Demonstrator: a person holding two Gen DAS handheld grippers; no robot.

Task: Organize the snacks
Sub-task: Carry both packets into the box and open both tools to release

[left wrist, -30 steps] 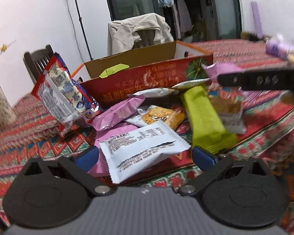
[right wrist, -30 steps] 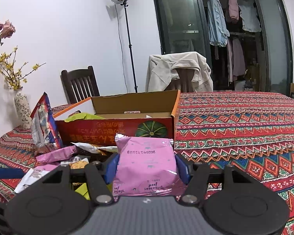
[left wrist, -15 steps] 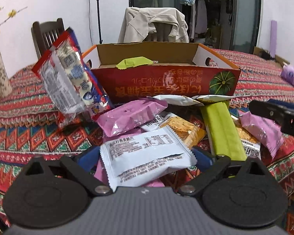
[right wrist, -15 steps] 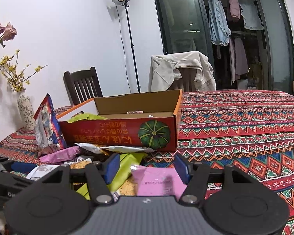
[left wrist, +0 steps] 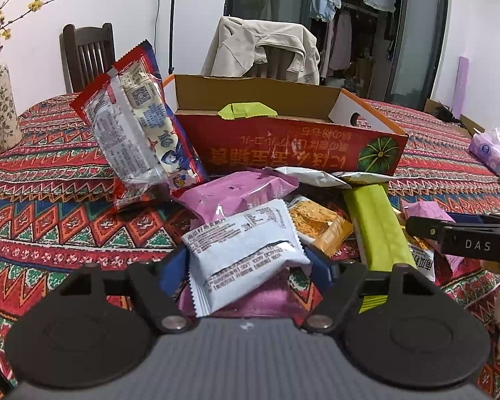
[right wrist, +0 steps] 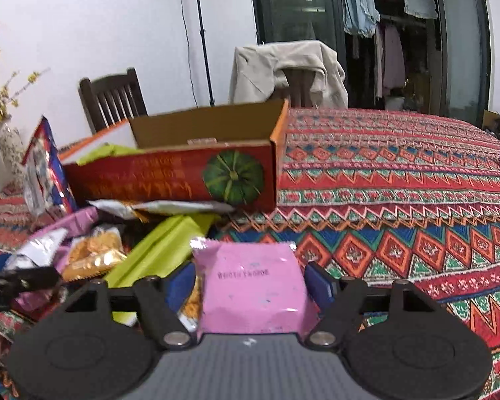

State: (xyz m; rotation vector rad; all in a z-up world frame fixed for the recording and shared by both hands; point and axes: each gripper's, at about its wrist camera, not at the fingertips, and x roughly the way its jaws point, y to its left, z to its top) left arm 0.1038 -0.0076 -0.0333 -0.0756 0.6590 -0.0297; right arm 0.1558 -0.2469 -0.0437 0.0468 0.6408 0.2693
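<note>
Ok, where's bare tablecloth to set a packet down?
Free: tablecloth right of the pumpkin box, and the strip below the red-and-blue bag. Crowded: snack pile in front of the box.

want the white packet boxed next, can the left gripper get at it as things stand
Probably yes: the white packet lies on top of the pile, already between the left gripper's fingers, which are closing. Nothing covers it; a pink packet lies just behind.

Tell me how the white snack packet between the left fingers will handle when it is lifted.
The white snack packet looks puffy and crinkled, so probably light and yielding under the closing left hand-held gripper. Its glossy film may slip. It overhangs other packets, so its ends may sag.
</note>
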